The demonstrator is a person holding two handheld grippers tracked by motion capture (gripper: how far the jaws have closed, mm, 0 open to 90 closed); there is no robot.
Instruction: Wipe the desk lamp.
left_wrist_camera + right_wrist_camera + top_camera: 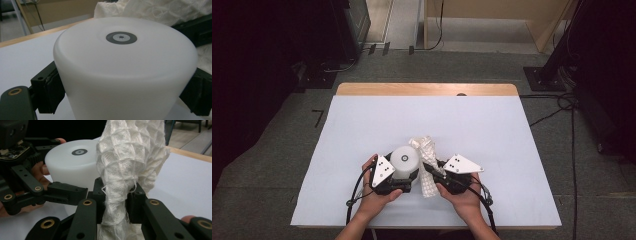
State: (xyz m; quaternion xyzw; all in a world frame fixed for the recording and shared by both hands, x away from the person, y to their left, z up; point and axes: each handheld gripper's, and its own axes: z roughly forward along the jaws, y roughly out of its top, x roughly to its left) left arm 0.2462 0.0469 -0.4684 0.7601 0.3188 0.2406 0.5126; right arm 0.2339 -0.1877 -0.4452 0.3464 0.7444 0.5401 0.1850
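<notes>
While both hands rest low at the near edge of the table, the lines below judge the two held things.

Cloth handling: the white waffle-weave cloth (130,165) looks soft, light and limp; it bunches into a rope where it is pinched and flops freely above, so it should drape rather than hold a shape.
Cloth hold point: a gathered fold near one end seems best, since a bunched part gives the pads bulk to bite on; loose threads at the pinch could snag.
Cup handling: the white cup (125,70) looks stiff, smooth and light, probably plastic; its tapered, slick wall could slide upward out of a squeeze.
Cup hold point: across the side wall, well below the flat top, pads on opposite sides.
Cloth look: off-white, honeycomb texture, frayed strands, twisted at the pinch.
Cup look: matte, translucent white, upside down, with a small grey ring mark at the centre of its base.
Left gripper (393,186): jaws wide, clamped on the cup's sides.
Right gripper (117,205): jaws narrow, squeezing the bunched cloth.
Cloth place: standing up from the right gripper, touching or just beside the cup.
Cup place: on the white table (362,125) near the person, left of the cloth.
</notes>
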